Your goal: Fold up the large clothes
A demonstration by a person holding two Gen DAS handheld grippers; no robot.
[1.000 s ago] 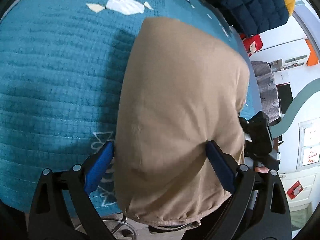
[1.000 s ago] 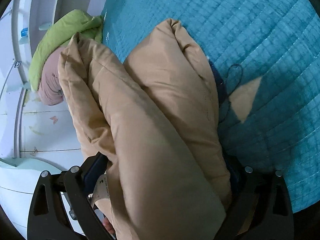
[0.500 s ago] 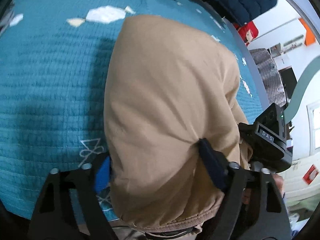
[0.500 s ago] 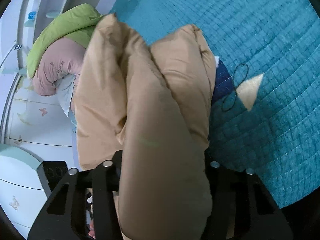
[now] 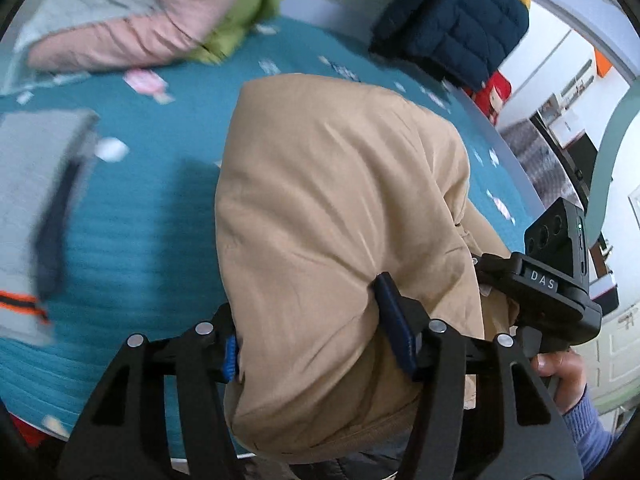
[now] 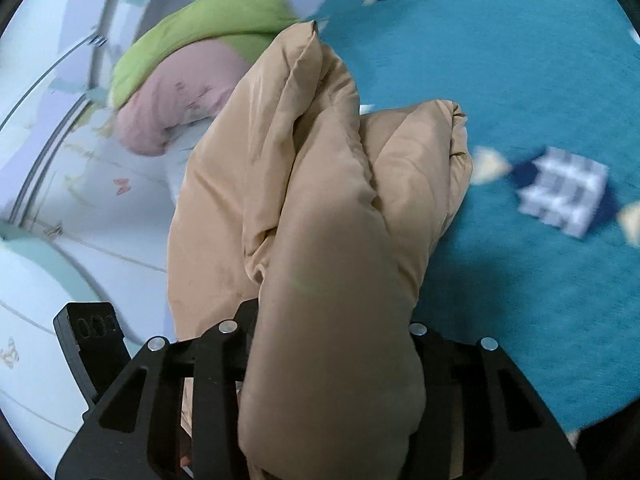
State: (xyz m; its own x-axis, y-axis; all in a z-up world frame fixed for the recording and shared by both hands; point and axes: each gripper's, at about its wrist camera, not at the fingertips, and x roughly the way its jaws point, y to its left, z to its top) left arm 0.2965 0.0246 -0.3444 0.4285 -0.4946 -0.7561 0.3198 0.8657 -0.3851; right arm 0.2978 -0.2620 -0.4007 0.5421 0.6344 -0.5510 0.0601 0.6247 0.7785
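A tan padded jacket is bunched up and held above the teal quilted bed cover. My left gripper is shut on its lower part, the blue pads pressing into the fabric. In the right wrist view the same tan jacket hangs in thick folds. My right gripper is shut on it, and the fabric hides the fingertips. The right gripper's body and the hand that holds it show at the right of the left wrist view.
A pink and green garment pile lies at the bed's far end, also in the right wrist view. A navy puffer jacket lies at the back right. A grey folded garment lies at left. White cabinets stand beside the bed.
Both grippers have closed tighter on the tan jacket and lifted it up off the bed cover. The views have tilted toward the bed's far end, bringing the garment piles into sight.
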